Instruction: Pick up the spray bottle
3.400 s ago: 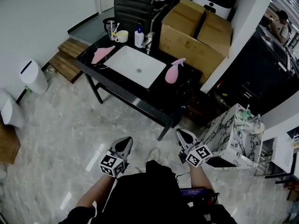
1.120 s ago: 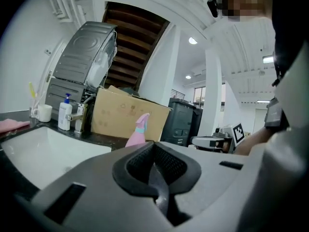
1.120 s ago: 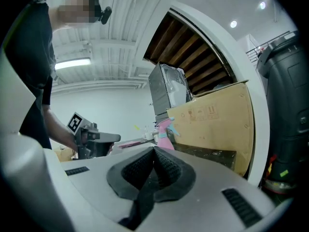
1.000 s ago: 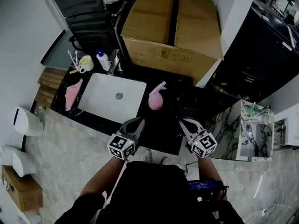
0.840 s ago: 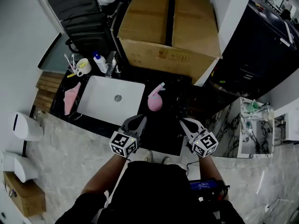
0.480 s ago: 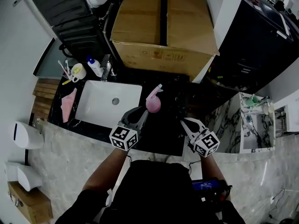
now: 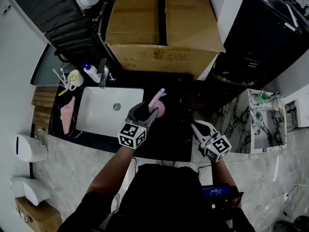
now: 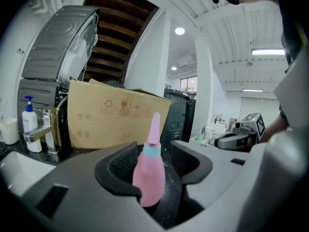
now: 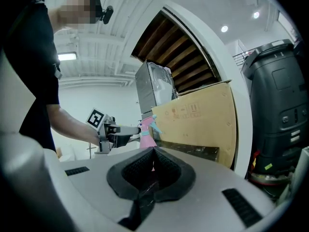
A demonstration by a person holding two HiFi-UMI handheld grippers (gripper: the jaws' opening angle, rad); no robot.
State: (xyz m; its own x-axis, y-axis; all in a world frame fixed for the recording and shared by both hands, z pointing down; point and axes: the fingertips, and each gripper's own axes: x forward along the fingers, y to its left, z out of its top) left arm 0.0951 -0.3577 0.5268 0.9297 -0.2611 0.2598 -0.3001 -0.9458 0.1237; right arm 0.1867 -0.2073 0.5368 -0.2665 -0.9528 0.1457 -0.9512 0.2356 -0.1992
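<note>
Overhead, a pink bulb-shaped plastic spray bottle (image 7: 159,109) is seen upright on the glossy black countertop (image 7: 176,137), beside a white rectangular sink (image 7: 104,111). In the left gripper view, the left gripper (image 8: 154,152) is shown with jaws just opened wide around the bottle, not pressing it. In the right gripper view, the right gripper (image 9: 153,153) is shown closed and empty.

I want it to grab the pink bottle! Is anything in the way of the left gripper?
Nothing visible. The left gripper, its jaws just opened wide, already has the spray bottle standing between them, ungripped.
</note>
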